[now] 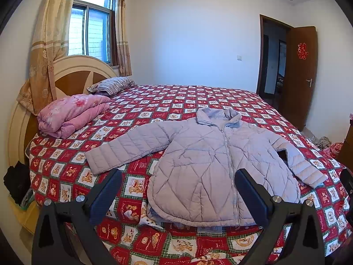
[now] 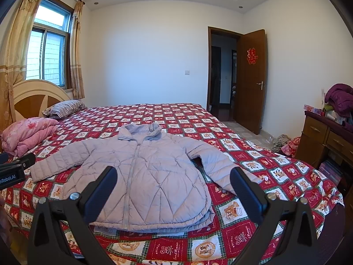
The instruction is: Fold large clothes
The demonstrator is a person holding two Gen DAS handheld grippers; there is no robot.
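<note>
A lilac quilted puffer jacket (image 1: 205,165) lies flat and zipped on the red patterned bedspread (image 1: 154,101), collar away from me, both sleeves spread out. It also shows in the right wrist view (image 2: 145,176). My left gripper (image 1: 178,174) is open and empty, held above the jacket's near hem. My right gripper (image 2: 174,172) is open and empty, also above the near hem. The left gripper's body shows at the left edge of the right wrist view (image 2: 13,170).
A folded pink quilt (image 1: 70,114) and a striped pillow (image 1: 112,85) lie by the headboard at left. A wooden dresser (image 2: 324,141) with purple clothes on it stands at right. An open brown door (image 2: 251,79) is at the back right.
</note>
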